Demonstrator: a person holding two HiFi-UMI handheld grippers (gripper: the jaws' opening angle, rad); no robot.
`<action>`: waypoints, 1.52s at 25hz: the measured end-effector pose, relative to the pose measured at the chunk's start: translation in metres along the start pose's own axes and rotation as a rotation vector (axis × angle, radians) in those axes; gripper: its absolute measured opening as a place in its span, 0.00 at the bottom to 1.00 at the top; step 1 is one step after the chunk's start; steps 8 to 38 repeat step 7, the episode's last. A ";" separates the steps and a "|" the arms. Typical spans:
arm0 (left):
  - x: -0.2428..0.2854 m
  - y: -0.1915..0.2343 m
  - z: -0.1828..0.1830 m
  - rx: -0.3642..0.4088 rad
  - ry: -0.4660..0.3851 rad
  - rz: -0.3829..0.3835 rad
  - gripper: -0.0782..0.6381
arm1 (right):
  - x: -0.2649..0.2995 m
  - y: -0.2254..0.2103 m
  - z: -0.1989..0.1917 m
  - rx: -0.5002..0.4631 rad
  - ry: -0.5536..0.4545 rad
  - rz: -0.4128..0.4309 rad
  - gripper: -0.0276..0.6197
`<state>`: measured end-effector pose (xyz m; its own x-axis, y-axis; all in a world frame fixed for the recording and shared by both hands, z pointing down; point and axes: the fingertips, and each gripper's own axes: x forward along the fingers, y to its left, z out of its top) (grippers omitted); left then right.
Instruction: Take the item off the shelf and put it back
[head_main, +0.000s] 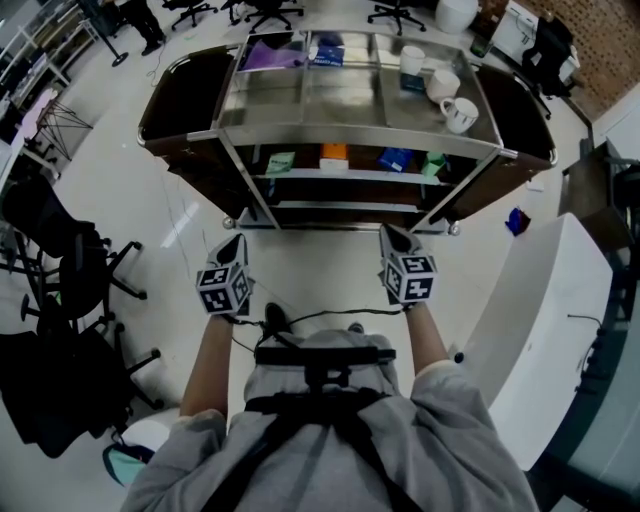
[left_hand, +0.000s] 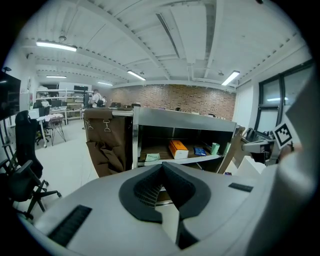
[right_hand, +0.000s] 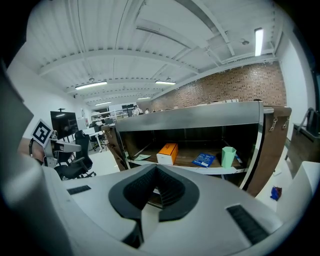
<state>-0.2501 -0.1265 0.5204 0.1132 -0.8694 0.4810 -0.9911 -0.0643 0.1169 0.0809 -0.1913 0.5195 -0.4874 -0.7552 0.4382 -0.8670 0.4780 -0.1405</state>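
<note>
Two claws were in view, the left claw (head_main: 233, 243) and the right claw (head_main: 392, 233). Both were clenched on nothing and held side by side, well short of the cart (head_main: 175, 100). Which thing was the task's item could not be settled. Everything on the middle shelf (head_main: 350, 177) lay in place, which would fit an item awaiting removal as well as one already returned.

Hazards, as judged:
- A clenched claw pushed into the shelf would shove goods backward instead of gripping them.
- The shelf opening looked low under the top tray (head_main: 360, 135), so a claw brought in too high could strike that rim.
- The green cup (head_main: 433, 165) stood upright at the right end and looked light, so a brush from a claw could topple it.
- The green packet (head_main: 280, 160) and blue packet (head_main: 395, 158) lay flat, so a pinch might slip off them.
- The orange box (head_main: 334, 154) sat near the blue packet, so a wide approach could drag its neighbour.

Count:
- Middle shelf, four things: one green packet, one orange box, one blue packet and one green cup.
- Top tray: three white mugs (head_main: 443, 84), one purple packet (head_main: 272, 55) and one dark blue pack (head_main: 327, 52).
- Claws: two.
</note>
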 end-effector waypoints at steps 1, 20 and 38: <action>-0.001 0.000 0.000 0.000 0.000 0.000 0.12 | -0.001 0.001 0.000 -0.001 -0.001 0.001 0.05; -0.004 0.001 -0.004 -0.005 0.003 0.000 0.12 | -0.001 0.005 0.002 -0.002 -0.003 0.013 0.05; -0.004 0.001 -0.004 -0.005 0.003 0.000 0.12 | -0.001 0.005 0.002 -0.002 -0.003 0.013 0.05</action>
